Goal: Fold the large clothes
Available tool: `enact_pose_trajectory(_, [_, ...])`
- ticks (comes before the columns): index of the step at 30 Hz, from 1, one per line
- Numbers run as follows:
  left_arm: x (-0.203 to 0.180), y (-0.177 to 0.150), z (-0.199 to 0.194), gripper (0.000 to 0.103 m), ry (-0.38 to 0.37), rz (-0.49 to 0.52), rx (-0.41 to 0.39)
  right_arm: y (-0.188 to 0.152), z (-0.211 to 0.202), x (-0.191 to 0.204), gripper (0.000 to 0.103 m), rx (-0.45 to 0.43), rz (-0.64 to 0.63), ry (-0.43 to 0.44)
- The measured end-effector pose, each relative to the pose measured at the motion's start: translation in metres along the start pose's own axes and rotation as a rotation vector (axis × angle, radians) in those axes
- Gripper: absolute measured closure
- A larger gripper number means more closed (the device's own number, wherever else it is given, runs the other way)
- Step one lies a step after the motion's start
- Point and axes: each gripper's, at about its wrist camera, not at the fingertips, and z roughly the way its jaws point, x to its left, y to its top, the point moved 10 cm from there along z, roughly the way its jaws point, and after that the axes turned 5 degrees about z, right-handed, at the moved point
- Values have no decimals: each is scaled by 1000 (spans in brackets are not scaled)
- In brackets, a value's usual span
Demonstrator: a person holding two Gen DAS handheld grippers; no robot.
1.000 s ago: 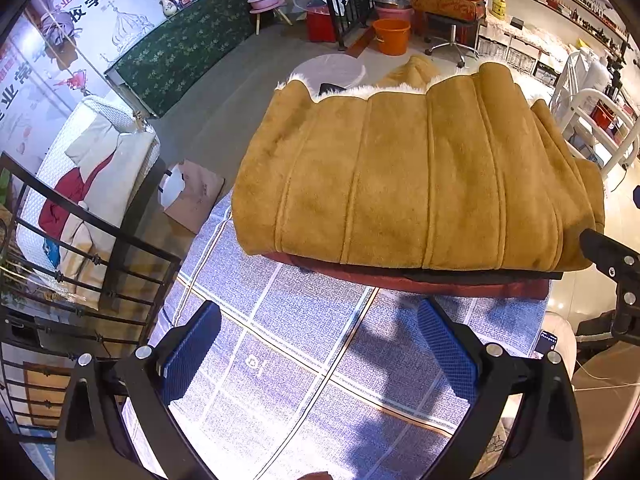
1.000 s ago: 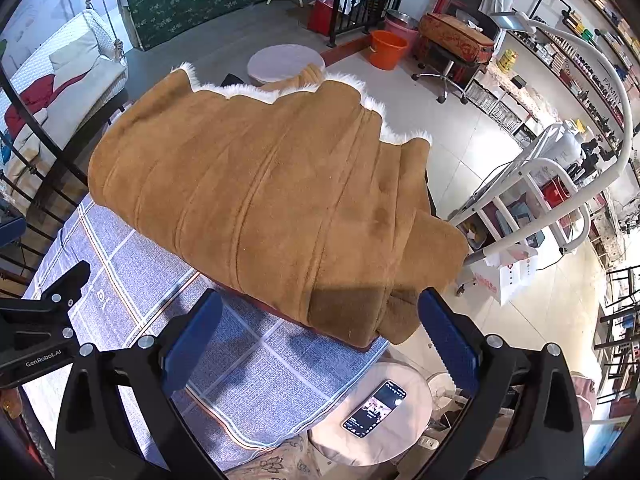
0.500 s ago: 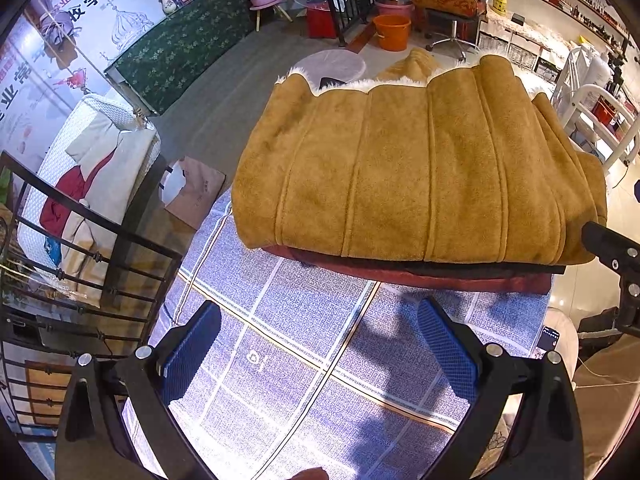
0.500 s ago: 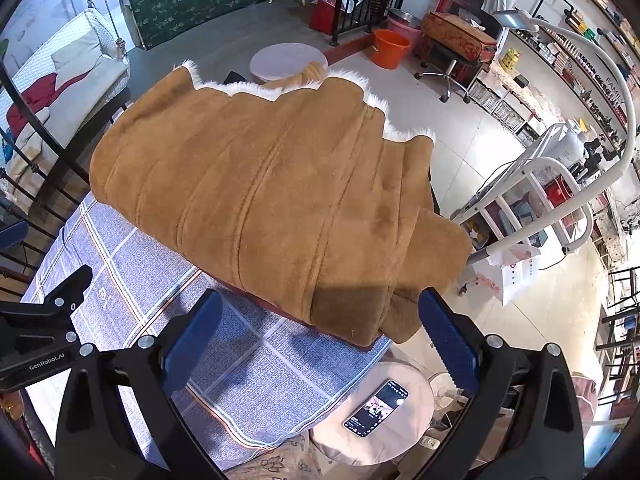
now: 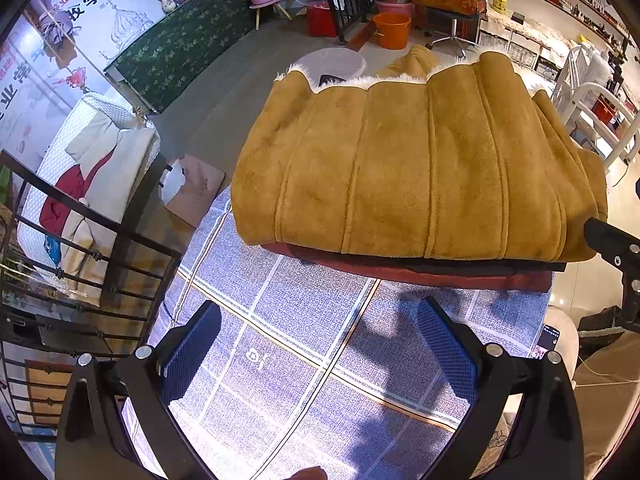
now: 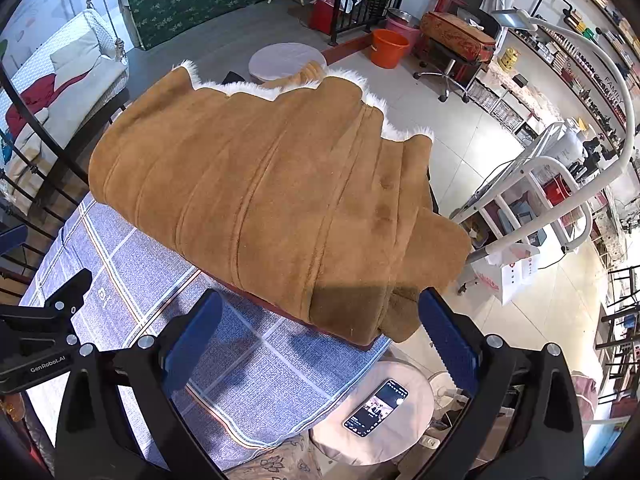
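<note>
Folded tan coat [image 5: 412,168] lies on red cloth [image 5: 432,274] atop the checked surface [image 5: 304,344]. Left hand-held gripper [image 5: 318,354] and right hand-held gripper [image 6: 320,344] both spread, holding nothing. Phone [image 6: 376,407] on stool [image 6: 400,432] nearby.

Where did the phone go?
The black smartphone lies screen-up on a small round beige stool in the right wrist view, low between the right gripper fingers, just past the blue checked tablecloth edge.
</note>
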Motion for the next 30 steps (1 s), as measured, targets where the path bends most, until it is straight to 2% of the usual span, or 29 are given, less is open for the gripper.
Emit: enact_pose_trajectory(30, [-2,0,-2,6,-2,16,6,-6,2,-7,6,11,7,-16])
